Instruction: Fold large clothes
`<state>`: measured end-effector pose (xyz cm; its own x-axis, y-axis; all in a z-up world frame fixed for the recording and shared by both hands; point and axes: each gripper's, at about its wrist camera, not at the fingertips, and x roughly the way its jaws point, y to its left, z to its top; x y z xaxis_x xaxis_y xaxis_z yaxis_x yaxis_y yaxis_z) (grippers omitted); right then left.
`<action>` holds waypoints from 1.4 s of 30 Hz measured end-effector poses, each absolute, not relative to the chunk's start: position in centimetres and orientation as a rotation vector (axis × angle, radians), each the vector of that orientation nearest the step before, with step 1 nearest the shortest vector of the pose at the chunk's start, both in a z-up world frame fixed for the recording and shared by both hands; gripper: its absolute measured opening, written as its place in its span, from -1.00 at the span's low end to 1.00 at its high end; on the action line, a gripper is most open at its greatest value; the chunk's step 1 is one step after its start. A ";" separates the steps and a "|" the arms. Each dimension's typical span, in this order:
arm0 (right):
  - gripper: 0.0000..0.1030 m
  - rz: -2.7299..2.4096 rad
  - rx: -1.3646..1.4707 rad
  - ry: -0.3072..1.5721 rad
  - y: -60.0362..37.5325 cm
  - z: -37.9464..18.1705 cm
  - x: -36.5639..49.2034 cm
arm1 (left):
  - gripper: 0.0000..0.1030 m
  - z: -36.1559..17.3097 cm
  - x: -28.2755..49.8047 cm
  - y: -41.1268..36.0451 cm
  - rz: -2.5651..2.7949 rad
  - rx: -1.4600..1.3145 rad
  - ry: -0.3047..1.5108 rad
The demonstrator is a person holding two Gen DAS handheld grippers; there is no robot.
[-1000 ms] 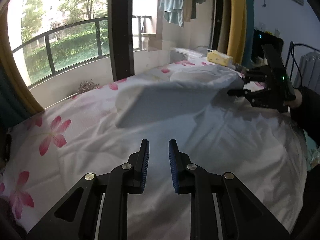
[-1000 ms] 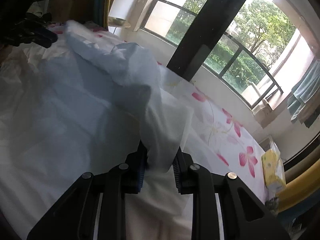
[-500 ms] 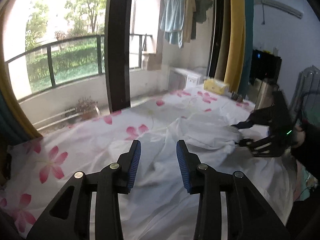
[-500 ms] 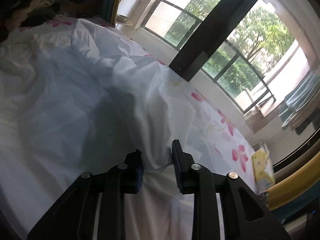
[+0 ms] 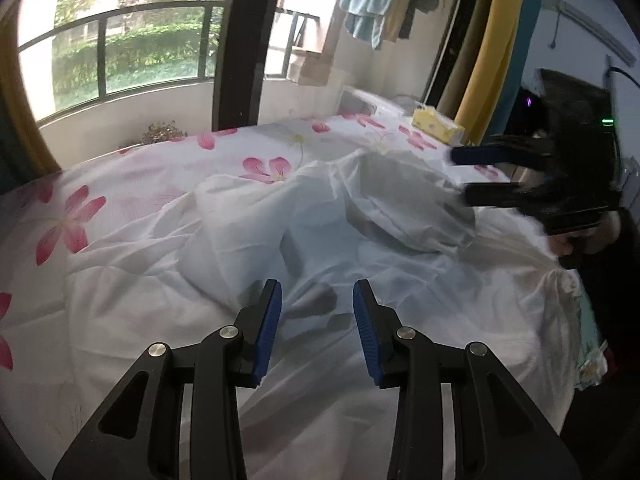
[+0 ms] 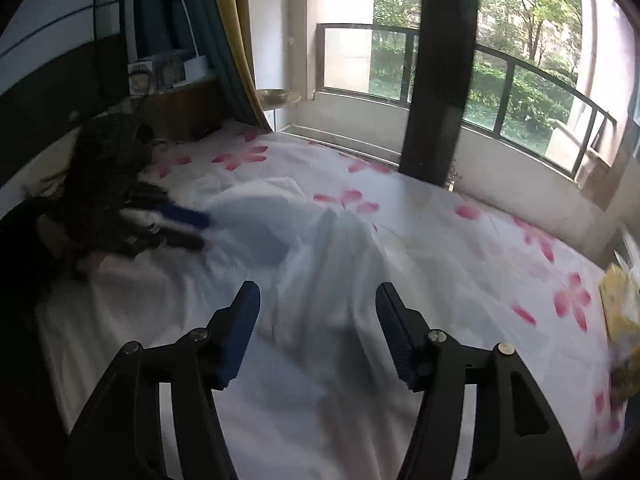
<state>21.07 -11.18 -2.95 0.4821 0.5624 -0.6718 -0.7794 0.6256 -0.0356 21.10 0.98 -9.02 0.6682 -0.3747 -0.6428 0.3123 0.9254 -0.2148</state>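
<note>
The right tongs (image 6: 318, 312), clamped on a fold of the white garment (image 5: 360, 216) a second ago, are now opening; the cloth lies below them on the bed and no pad presses it. The left tongs (image 5: 317, 304) stand wider apart than a second ago, with nothing between them. The garment, earlier lifted in a raised sheet between the two tongs, has dropped into a rumpled heap on the floral bed sheet (image 5: 120, 184).

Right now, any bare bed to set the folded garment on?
Yes: the floral sheet between the white garment and the window side is bare. Near the yellow tissue pack it is tighter. The middle is all rumpled garment.
</note>
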 end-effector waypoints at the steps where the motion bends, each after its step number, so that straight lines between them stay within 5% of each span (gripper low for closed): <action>1: 0.17 0.824 -0.376 0.679 -9.9 -3.3 21.9 | -0.23 -8.8 20.8 1.1 -0.387 -0.095 0.736; 7: 0.10 0.802 -0.334 0.755 -6.4 -5.2 26.1 | -0.23 -8.2 19.5 2.1 -0.373 -0.109 0.709; 8: -0.39 0.818 -0.331 0.764 -6.2 -5.4 26.4 | -0.23 -8.2 19.4 2.3 -0.368 -0.112 0.709; 10: -0.93 0.818 -0.366 0.786 -5.7 -6.1 26.4 | -0.23 -8.4 19.3 2.8 -0.356 -0.122 0.716; 19: -0.98 0.986 -0.426 0.707 -7.4 -4.5 20.6 | -0.23 -8.5 19.7 2.8 -0.349 -0.141 0.725; 42: -0.96 1.021 -0.472 0.850 -11.4 -8.5 15.6 | -0.23 -9.8 24.8 -3.2 -0.380 -0.044 0.791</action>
<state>15.60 -11.38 -8.48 0.2543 0.5453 -0.7987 -0.8844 0.4654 0.0361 24.78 -3.24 -9.85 0.6390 -0.3489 -0.6855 0.3161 0.9316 -0.1795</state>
